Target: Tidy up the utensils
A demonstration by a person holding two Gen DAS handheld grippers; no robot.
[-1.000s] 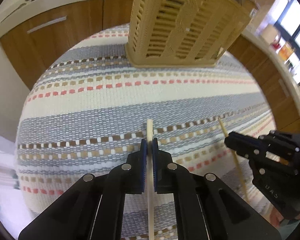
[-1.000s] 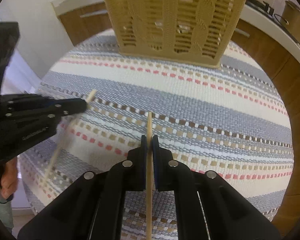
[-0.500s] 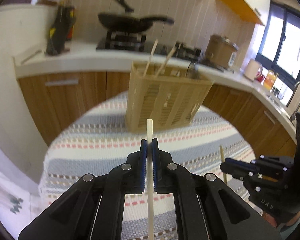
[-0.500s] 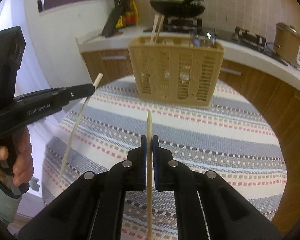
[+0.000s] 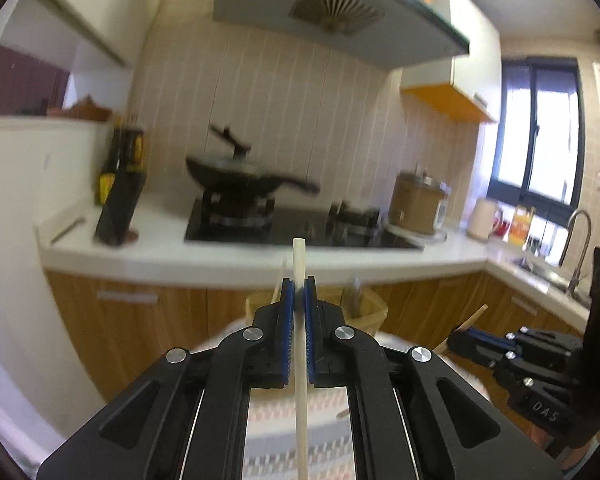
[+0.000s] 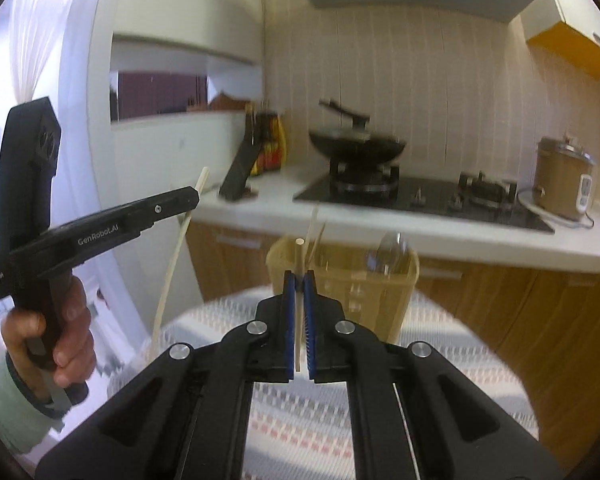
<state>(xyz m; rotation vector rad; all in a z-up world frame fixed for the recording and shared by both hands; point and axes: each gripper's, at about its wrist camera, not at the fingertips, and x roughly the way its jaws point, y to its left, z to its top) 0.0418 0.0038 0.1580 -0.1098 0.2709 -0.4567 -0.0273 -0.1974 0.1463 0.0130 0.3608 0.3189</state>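
My left gripper (image 5: pixel 299 284) is shut on a pale wooden chopstick (image 5: pixel 300 344) that runs up between its blue pads. My right gripper (image 6: pixel 299 278) is shut on a second chopstick (image 6: pixel 298 308). Both are lifted well above the striped tablecloth (image 6: pixel 340 412). The tan slotted utensil basket (image 6: pixel 364 292) stands at the far side of the table with chopsticks and a spoon in it; in the left wrist view the basket (image 5: pixel 370 314) is mostly hidden behind my fingers. The left gripper shows in the right wrist view (image 6: pixel 194 196), the right gripper in the left wrist view (image 5: pixel 454 340).
Behind the table runs a white counter (image 5: pixel 160 256) with a hob and black wok (image 5: pixel 236 172), a knife block (image 5: pixel 120 204), a rice cooker (image 5: pixel 418 208) and a sink tap (image 5: pixel 578 240). Wooden cabinets (image 6: pixel 540 312) stand close behind the table.
Both grippers have lifted and tilted up with their chopsticks; the views swung from the tablecloth to the counter and wall. The basket now sits low in view.
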